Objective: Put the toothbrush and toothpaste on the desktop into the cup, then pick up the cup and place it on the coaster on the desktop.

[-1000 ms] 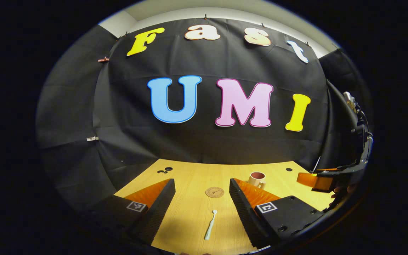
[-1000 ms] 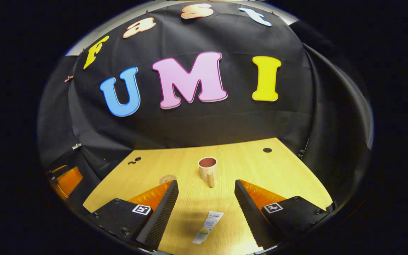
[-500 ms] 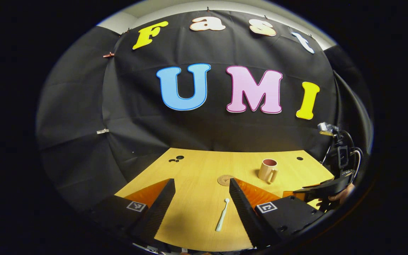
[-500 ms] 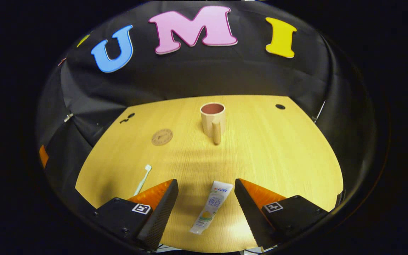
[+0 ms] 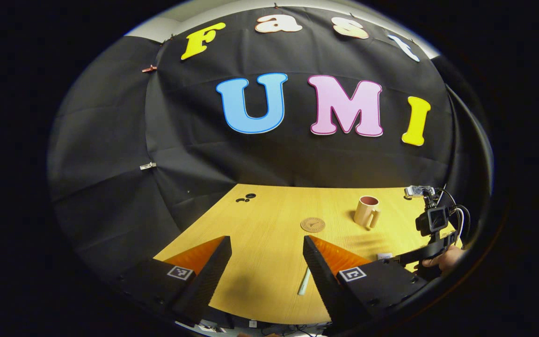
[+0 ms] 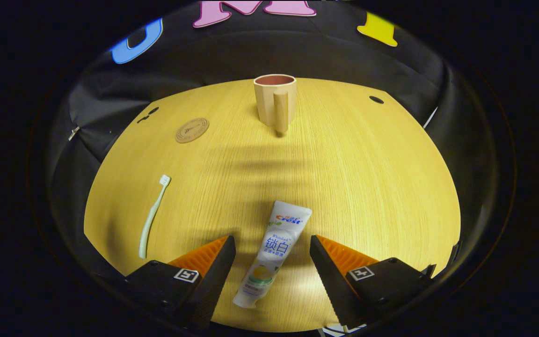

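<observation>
The right gripper (image 6: 273, 262) has its two fingers spread wide apart, and it grips nothing. It has come down lower than it was half a second ago, so the toothpaste (image 6: 272, 254) now lies flat on the desktop (image 6: 367, 187) right between the fingers, touching neither one. The tube looks much bigger and closer than before. Its cap end points toward the gripper and its flat end points toward the cup (image 6: 275, 100).

The left gripper (image 5: 266, 262) is wide apart too and grips nothing. It has swung to the left since the earlier picture, so the toothbrush (image 5: 304, 282) now peeks out beside its right finger and is partly hidden by it.

The cup stands upright far behind the toothpaste, with its handle facing the right gripper. The coaster (image 6: 192, 130) lies flat to the left of the cup, apart from it. The toothbrush lies flat well to the left of the toothpaste, with its bristle end pointing toward the coaster. Nothing lies between the toothpaste and the cup.
</observation>
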Demonstrator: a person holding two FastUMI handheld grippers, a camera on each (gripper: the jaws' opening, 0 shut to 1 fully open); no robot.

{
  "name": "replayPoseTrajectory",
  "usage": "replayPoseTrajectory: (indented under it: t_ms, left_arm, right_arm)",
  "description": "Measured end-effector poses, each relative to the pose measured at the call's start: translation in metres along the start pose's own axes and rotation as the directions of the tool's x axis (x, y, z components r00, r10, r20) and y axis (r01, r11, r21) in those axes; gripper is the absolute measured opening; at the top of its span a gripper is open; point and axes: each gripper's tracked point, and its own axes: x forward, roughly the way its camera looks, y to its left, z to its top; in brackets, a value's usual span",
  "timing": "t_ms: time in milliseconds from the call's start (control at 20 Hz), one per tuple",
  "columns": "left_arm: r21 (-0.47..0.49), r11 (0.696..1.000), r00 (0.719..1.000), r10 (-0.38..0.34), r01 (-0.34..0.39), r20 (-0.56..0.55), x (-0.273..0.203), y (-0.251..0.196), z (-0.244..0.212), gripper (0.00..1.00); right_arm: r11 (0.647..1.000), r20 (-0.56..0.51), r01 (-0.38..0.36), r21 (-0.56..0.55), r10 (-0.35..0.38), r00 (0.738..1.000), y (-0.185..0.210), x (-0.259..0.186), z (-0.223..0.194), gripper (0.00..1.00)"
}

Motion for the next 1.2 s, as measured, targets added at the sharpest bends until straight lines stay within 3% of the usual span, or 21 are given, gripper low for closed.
replayPoseTrajectory:
  t_ms: [300,600,750,800,850,1000,1200]
  left_arm:
    - [0.013,1.000,0.999,-0.003,0.004,-0.038,0.003,-0.005,-0.012,0.96]
    - [0.002,1.000,0.999,-0.001,0.001,-0.047,0.010,-0.005,-0.013,0.96]
    - [0.000,1.000,0.999,-0.002,0.002,-0.048,0.015,-0.007,-0.014,0.96]
    - [0.001,1.000,0.999,-0.001,0.001,-0.050,0.017,-0.007,-0.014,0.96]
    - [0.001,1.000,0.999,0.000,0.000,-0.048,0.018,-0.007,-0.014,0.96]
    - [-0.007,1.000,0.998,-0.001,0.000,-0.059,0.024,-0.009,-0.020,0.96]
    - [-0.015,1.000,0.997,0.004,-0.005,-0.081,0.030,-0.009,-0.028,0.96]
  right_arm:
    - [1.000,-0.058,-0.009,0.029,0.010,0.998,-0.001,0.010,-0.015,0.98]
    - [1.000,-0.080,-0.005,0.025,0.007,0.997,0.000,0.013,-0.019,0.72]
    - [1.000,-0.117,0.004,0.025,-0.001,0.993,-0.003,0.009,-0.022,0.40]
    - [1.000,-0.130,-0.004,0.005,0.005,0.991,-0.003,0.013,-0.023,0.46]
    - [1.000,-0.145,-0.015,-0.018,0.012,0.989,-0.003,0.013,-0.022,0.40]
    - [0.997,-0.145,-0.044,-0.062,0.035,0.989,-0.002,0.013,-0.022,0.40]
    - [0.994,-0.158,-0.101,-0.029,0.095,0.983,-0.003,0.011,-0.021,0.25]
